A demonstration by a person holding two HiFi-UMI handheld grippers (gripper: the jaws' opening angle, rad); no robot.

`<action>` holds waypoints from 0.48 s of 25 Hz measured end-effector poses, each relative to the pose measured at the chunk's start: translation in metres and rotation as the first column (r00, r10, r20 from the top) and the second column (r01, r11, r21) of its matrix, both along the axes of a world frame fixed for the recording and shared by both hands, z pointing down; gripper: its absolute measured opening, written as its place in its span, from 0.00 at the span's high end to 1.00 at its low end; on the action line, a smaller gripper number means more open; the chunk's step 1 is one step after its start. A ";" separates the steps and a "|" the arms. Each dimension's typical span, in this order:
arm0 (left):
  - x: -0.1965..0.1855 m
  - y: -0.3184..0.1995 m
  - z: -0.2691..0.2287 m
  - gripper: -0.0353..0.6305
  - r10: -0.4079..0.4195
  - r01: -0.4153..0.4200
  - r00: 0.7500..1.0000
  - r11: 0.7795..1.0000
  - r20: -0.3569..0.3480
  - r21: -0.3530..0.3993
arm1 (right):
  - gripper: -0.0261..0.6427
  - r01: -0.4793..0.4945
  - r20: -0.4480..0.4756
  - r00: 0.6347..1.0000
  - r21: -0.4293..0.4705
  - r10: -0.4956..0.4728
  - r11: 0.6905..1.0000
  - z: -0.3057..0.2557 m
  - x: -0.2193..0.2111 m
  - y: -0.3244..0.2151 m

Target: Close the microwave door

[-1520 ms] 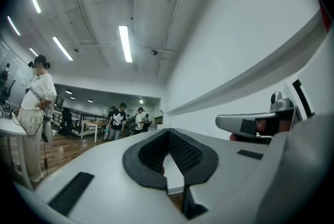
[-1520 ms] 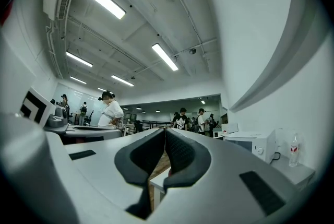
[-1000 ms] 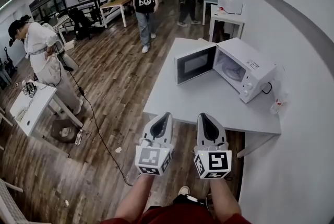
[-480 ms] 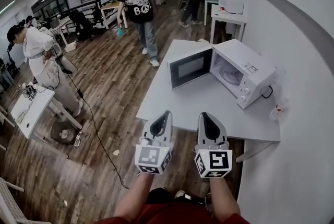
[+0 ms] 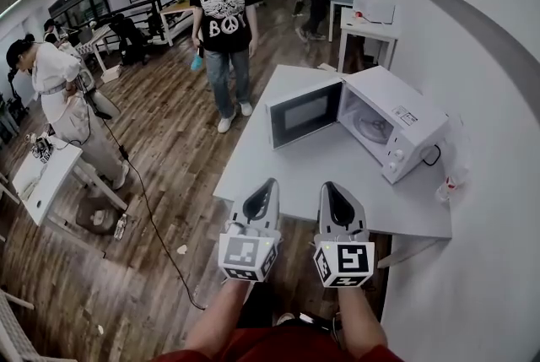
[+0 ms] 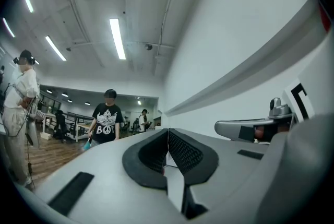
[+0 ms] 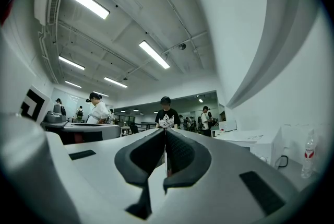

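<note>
The microwave [image 5: 396, 120] sits on the white bench [image 5: 337, 175], close to the wall on the right. Its door [image 5: 305, 113] is wide open.

The left hand-held gripper [image 5: 268, 186] and the right hand-held gripper [image 5: 329, 187] are side by side at the near edge of the bench, well away from the door. Both are shut tight, with nothing between the jaws.

I think the door is light and stiff, and it should swing easily on its hinge. It has a dark window in the middle that looks like glass, so a soft push is best. There is no need to grab it. A good place to push is the flat outside face, near the free edge. If the push is too hard, the whole box may slide on the smooth bench.

The door stands upright. Its hinge is at the far end of the microwave's front. The long side of the door sticks out to the left, and its free edge points out into the room. The box's open mouth faces left, over the bench.
</note>
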State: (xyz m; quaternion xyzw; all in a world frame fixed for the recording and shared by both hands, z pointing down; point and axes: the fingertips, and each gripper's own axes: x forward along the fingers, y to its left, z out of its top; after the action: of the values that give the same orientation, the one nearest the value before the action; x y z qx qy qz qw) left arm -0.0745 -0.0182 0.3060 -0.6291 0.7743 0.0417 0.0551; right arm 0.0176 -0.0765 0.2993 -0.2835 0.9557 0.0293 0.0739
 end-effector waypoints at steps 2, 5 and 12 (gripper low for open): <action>-0.007 -0.006 0.002 0.91 -0.001 0.001 1.000 1.000 -0.005 0.000 | 0.93 0.004 -0.006 1.000 0.001 -0.004 1.000 0.002 -0.008 -0.006; -0.019 -0.016 0.006 0.91 -0.005 0.005 1.000 1.000 -0.010 0.004 | 0.93 0.017 -0.014 1.000 0.006 -0.017 1.000 0.005 -0.023 -0.014; -0.053 -0.043 0.015 0.91 -0.005 0.005 1.000 1.000 -0.021 -0.002 | 0.93 0.025 -0.030 0.999 0.000 -0.025 1.000 0.013 -0.057 -0.039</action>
State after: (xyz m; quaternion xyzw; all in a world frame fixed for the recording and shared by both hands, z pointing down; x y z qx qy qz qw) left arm -0.1280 -0.0609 0.3206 -0.6268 0.7764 0.0475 0.0465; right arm -0.0399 -0.1156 0.3119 -0.2711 0.9601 0.0326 0.0602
